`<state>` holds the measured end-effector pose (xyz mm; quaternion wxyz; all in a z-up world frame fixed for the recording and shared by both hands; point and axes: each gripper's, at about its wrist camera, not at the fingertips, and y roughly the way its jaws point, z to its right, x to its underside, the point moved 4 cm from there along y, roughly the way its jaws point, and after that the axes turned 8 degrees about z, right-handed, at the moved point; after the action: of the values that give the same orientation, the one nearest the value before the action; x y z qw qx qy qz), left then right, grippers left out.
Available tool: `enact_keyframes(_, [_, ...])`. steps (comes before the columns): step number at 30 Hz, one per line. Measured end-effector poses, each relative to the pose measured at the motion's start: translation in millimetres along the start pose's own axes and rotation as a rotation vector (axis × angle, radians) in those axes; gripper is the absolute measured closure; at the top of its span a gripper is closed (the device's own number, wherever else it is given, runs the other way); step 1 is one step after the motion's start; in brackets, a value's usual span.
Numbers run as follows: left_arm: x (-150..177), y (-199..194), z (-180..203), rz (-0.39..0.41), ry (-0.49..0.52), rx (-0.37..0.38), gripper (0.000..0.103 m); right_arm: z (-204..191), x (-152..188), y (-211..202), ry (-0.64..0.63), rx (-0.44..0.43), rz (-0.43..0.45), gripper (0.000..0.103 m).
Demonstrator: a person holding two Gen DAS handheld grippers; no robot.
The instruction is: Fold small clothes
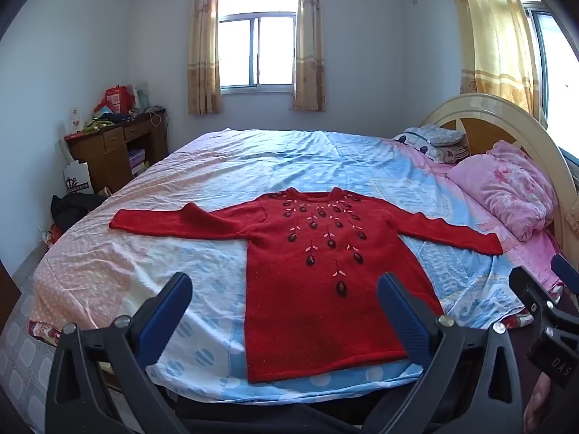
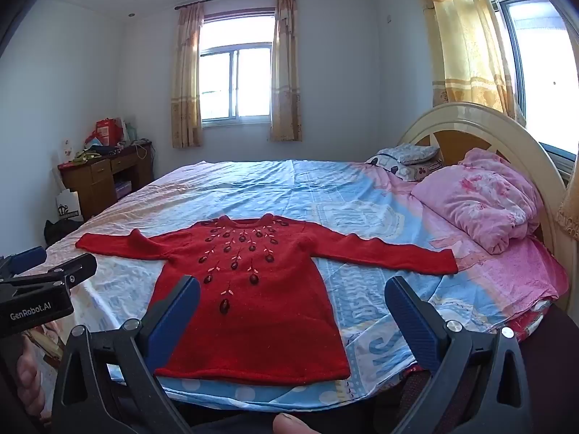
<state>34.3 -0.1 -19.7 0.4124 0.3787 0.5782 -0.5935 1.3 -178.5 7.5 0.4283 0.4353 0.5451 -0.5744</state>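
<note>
At far left a cluttered desk point(image 1: 119, 144) stands against the wall beside the bed point(image 1: 108, 271), with a white bag point(image 1: 77, 181) and dark bundle point(image 1: 72, 206) on the floor below it. The red sweater point(image 1: 318, 289) lies flat, front up, sleeves spread, near the bed's front edge with nothing on it. Both the left gripper point(image 1: 286, 311) and right gripper point(image 2: 293, 314) hover spread wide and empty; pillows point(image 1: 430, 141) and a pink quilt point(image 1: 506, 191) sit by the headboard point(image 1: 506, 115) at right.

White walls, curtained window point(image 1: 257, 50) bright with daylight, wooden desk point(image 1: 115, 148), cluttered with possibly boxes, cream headboard point(image 2: 481, 126)
</note>
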Motion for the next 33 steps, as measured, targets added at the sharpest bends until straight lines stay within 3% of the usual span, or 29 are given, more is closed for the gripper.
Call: enact_keyframes(33, [1.1,5.0,-2.4,-0.015,-0.002,-0.009,0.000,2.5,10.7,13.3,0.016,-0.013,-0.057,0.001])
